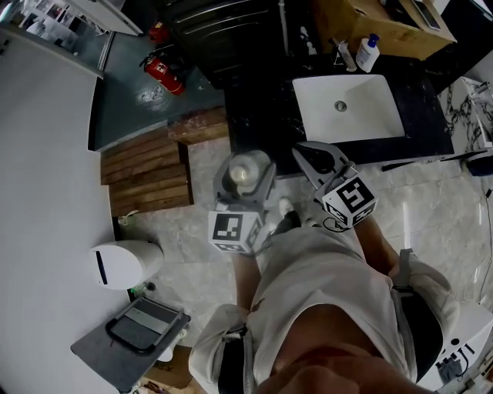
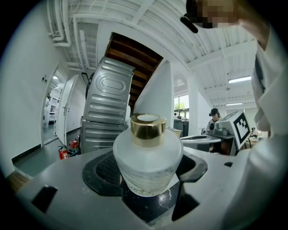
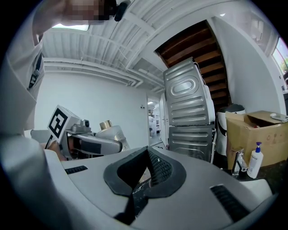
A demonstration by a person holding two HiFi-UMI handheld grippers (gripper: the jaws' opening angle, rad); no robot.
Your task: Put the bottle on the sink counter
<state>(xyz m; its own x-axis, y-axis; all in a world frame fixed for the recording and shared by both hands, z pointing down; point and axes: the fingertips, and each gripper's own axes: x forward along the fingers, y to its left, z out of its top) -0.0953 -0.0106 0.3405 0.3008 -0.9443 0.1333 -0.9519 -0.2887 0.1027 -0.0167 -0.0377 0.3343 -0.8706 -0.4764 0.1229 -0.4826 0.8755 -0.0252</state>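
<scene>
A frosted glass bottle with a gold cap (image 2: 147, 155) stands upright between the jaws of my left gripper (image 2: 148, 173), which is shut on it. From the head view the bottle (image 1: 241, 174) and left gripper (image 1: 245, 163) hover over the marble floor, just short of the front edge of the dark sink counter (image 1: 262, 115) with its white basin (image 1: 348, 108). My right gripper (image 1: 302, 151) is beside it to the right, at the counter's front edge, with its pads together and nothing held. In the right gripper view its black pads meet at the tip (image 3: 147, 152), and the bottle (image 3: 110, 132) shows to the left.
A pump bottle (image 1: 368, 54) and a cardboard box (image 1: 385, 23) sit at the counter's back. Two red fire extinguishers (image 1: 163, 73) stand at the far left. Wooden pallets (image 1: 146, 173) lie left of the counter; a white bin (image 1: 123, 263) stands nearer.
</scene>
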